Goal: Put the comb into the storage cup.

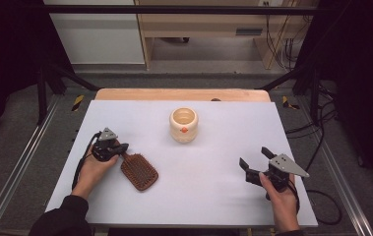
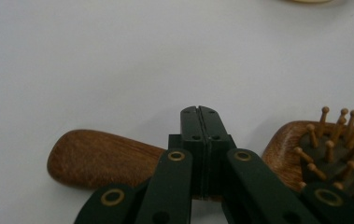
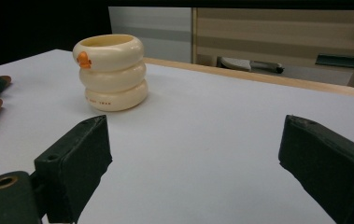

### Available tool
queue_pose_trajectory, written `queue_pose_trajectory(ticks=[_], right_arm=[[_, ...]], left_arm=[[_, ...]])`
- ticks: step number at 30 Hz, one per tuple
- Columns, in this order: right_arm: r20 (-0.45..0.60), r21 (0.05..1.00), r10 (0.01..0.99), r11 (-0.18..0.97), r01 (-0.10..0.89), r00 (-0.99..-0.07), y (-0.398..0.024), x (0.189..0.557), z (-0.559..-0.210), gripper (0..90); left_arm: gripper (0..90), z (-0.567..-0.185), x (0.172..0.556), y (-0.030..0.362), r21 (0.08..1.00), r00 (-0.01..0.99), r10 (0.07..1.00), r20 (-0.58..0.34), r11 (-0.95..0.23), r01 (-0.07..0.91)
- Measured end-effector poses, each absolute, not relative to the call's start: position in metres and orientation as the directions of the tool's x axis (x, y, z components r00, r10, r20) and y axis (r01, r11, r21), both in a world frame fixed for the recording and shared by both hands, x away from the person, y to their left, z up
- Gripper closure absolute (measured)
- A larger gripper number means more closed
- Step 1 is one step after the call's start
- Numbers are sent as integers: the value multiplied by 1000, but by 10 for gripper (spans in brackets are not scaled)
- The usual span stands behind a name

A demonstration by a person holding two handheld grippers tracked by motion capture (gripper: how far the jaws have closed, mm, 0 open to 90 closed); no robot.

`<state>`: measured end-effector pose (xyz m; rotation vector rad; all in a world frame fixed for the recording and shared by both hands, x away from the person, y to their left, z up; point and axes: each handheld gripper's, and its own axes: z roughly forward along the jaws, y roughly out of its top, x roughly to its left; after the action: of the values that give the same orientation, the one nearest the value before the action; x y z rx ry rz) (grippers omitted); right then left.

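Left hand-held gripper (image 1: 117, 147) sits over the handle of the wooden hairbrush (image 1: 139, 171), jaws pressed fully together; from the left gripper view (image 2: 199, 114) I read them closed above the handle, and I cannot tell whether they touch it. The brush lies bristles-up on the white surface (image 1: 208, 196), at its left side. Right hand-held gripper (image 1: 255, 160) hovers low at the right side, jaws spread wide with nothing between them (image 3: 193, 154). Cream ringed cup (image 1: 183, 124) stands upright toward the far middle, well apart from both; an orange mark on its side. Its inside looks bare as far as I can see.
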<state>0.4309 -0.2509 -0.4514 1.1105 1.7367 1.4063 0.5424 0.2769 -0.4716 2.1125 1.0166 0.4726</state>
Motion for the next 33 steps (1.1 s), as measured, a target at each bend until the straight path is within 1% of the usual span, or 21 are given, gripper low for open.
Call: queue_pose_trajectory(ticks=[14, 22, 33], right_arm=[[31, 973, 895, 76, 219, -445, -250, 431, -452, 93], [25, 971, 894, 86, 225, -447, -249, 432, -452, 93], [25, 970, 895, 86, 228, -446, -249, 432, -453, 93]], left_arm=[[900, -471, 530, 284, 739, 624, 781, 18, -431, 518], [900, -472, 515, 287, 740, 636, 772, 9, -432, 515], [900, -469, 500, 289, 751, 637, 770, -30, -404, 523]])
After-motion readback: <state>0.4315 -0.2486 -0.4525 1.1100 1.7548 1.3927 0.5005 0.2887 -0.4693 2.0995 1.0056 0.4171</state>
